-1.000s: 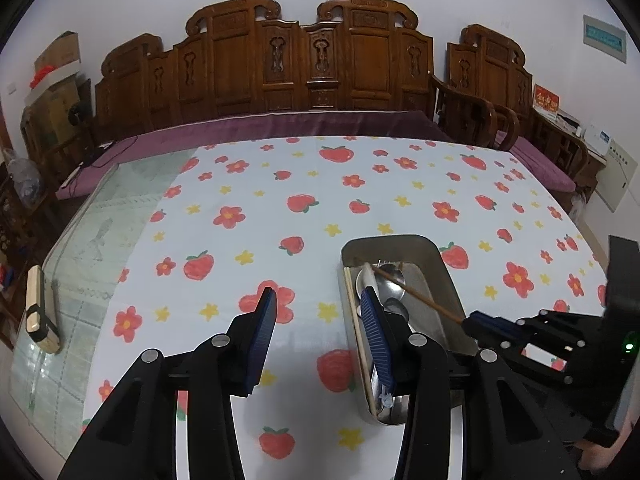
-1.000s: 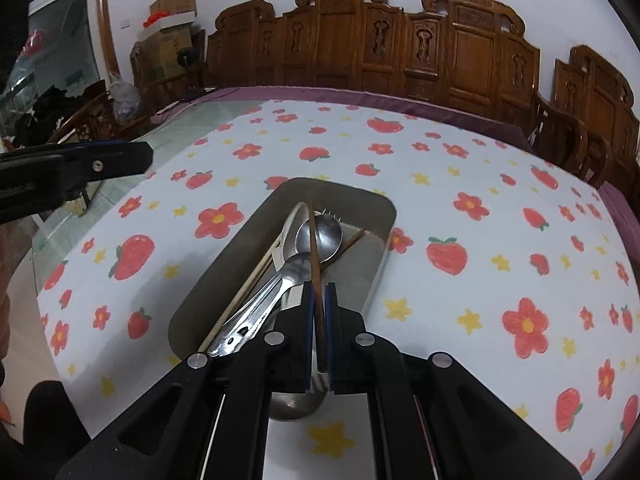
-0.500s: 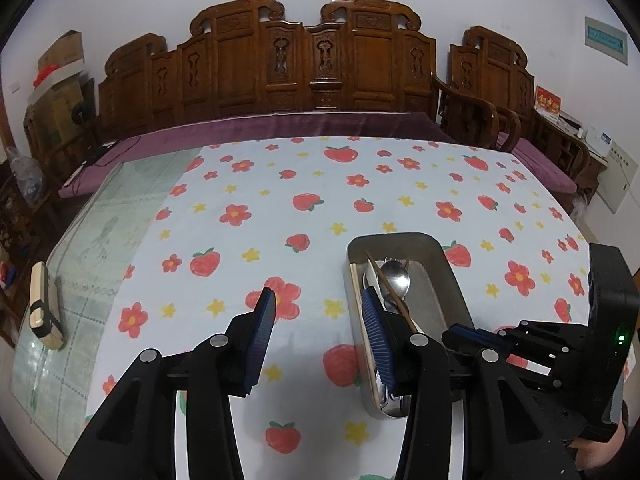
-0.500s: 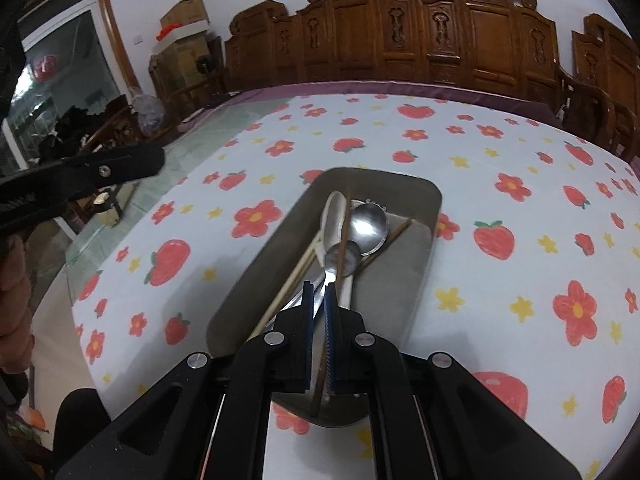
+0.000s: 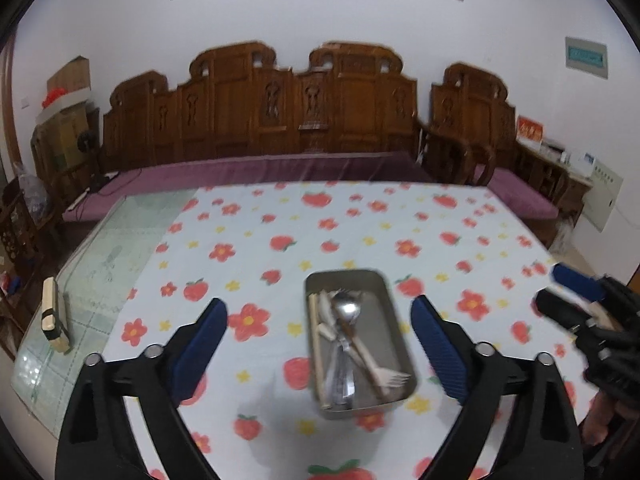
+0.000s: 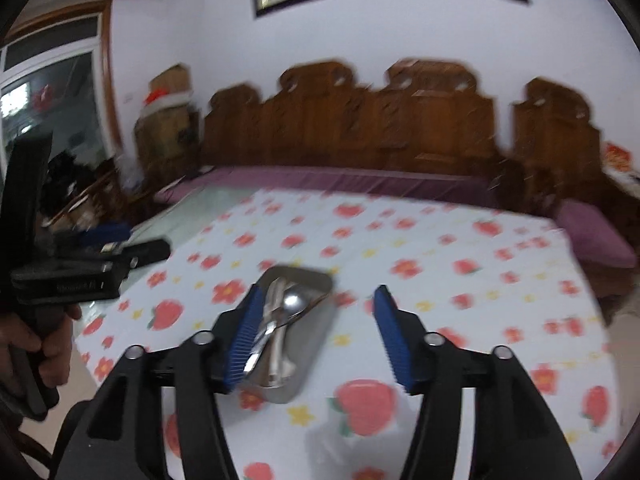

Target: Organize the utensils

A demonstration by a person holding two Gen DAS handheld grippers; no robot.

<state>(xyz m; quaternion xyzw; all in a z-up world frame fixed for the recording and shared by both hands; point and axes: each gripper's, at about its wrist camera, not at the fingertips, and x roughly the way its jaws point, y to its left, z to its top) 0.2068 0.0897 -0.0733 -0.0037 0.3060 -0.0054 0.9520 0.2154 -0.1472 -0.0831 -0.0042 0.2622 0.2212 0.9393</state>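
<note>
A steel tray (image 5: 394,332) sits on the strawberry-print tablecloth and holds a metal spoon (image 5: 346,312), chopsticks (image 5: 316,344), a white plastic fork (image 5: 384,376) and other cutlery. My left gripper (image 5: 320,344) is wide open and empty, raised above the tray. My right gripper (image 6: 316,332) is also open and empty, raised above the tray (image 6: 320,336), whose utensils (image 6: 280,320) show between its fingers. The right gripper also shows at the right edge of the left wrist view (image 5: 576,300).
A brush (image 5: 54,320) lies on the bare glass at the table's left edge. Carved wooden benches with purple cushions (image 5: 280,168) run behind the table. The left gripper's body and the hand holding it (image 6: 48,280) show at the left of the right wrist view.
My right gripper let go of the chopstick into the tray and opened. Both grippers opened wider and pulled up and back from the tray.
</note>
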